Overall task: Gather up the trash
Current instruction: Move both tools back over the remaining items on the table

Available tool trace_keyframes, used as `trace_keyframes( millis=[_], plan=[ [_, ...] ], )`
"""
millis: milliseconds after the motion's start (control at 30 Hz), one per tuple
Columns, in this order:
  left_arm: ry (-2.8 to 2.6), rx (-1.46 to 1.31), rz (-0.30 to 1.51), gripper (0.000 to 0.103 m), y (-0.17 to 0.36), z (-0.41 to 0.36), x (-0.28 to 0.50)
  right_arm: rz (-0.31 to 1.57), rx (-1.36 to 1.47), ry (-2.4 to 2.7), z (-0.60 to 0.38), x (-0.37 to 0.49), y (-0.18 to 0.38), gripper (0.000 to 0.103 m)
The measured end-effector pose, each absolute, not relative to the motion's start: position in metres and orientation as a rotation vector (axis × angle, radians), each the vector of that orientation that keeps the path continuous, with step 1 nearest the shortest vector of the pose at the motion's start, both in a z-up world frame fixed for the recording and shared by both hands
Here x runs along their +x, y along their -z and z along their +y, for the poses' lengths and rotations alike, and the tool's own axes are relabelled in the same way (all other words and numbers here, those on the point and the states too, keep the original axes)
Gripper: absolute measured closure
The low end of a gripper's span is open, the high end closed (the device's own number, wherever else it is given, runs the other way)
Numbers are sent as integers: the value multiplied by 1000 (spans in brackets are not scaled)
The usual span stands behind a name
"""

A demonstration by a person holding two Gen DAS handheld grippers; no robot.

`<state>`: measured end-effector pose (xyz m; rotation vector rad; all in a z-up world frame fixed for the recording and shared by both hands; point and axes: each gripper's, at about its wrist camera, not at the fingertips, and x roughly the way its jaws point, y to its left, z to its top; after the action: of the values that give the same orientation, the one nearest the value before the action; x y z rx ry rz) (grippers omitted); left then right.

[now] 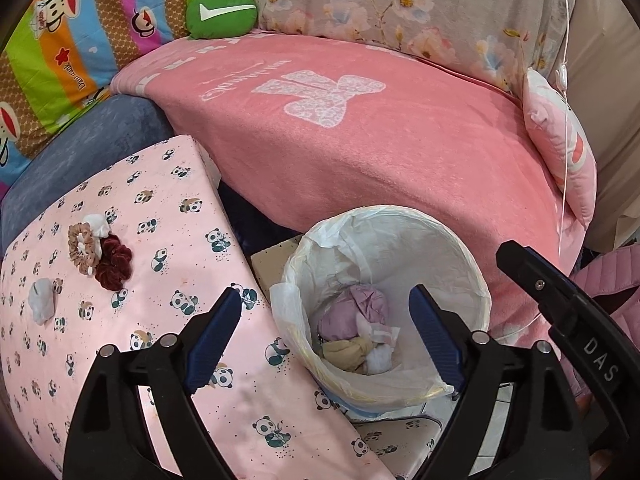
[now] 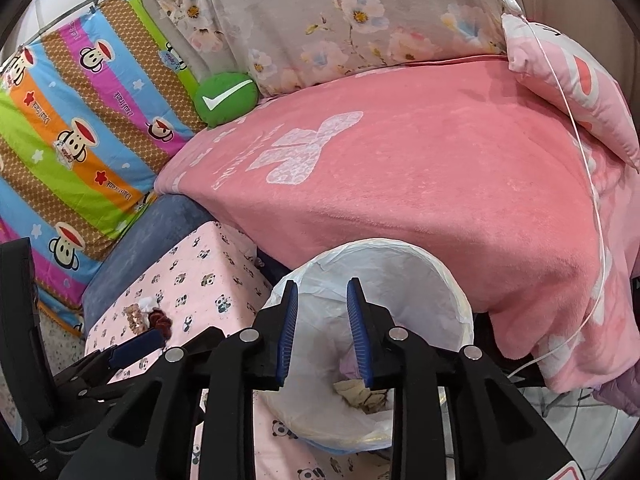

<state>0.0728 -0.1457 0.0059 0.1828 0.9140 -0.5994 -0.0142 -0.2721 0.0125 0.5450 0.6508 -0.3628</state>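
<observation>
We hold both grippers over the lined trash bin (image 1: pixel 472 280), the landmark beside the panda-print table (image 1: pixel 168 216), as a drop appears to be finishing. Our left gripper (image 1: pixel 326 316) hangs above the bin's mouth with its jaws spread wide and nothing between them. Our right gripper (image 2: pixel 322 320) points into the same bin, its jaws narrowly parted and, as far as we can see, empty. Crumpled trash (image 1: pixel 360 332), lilac, tan and white wads, lies at the bottom of the bin. Well to the left of the bin, on the table top, a crumpled white wad (image 1: pixel 41 300) waits uncollected; just beyond it lie three scrunchies (image 1: pixel 100 252), which we judge to be belongings, not rubbish. Behind the bin runs the pink blanket (image 1: pixel 360 152). By our reading, the next move calls for swinging one gripper away from the bin to that white wad, closing on it softly, and carrying it back over the rim.
</observation>
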Motion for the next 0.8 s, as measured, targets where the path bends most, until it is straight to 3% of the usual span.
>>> trace_keyframes(
  millis=[800],
  plan=[
    [534, 104, 931, 21, 0, -104, 88, 690, 470, 334, -240, 4, -11, 69]
  ],
)
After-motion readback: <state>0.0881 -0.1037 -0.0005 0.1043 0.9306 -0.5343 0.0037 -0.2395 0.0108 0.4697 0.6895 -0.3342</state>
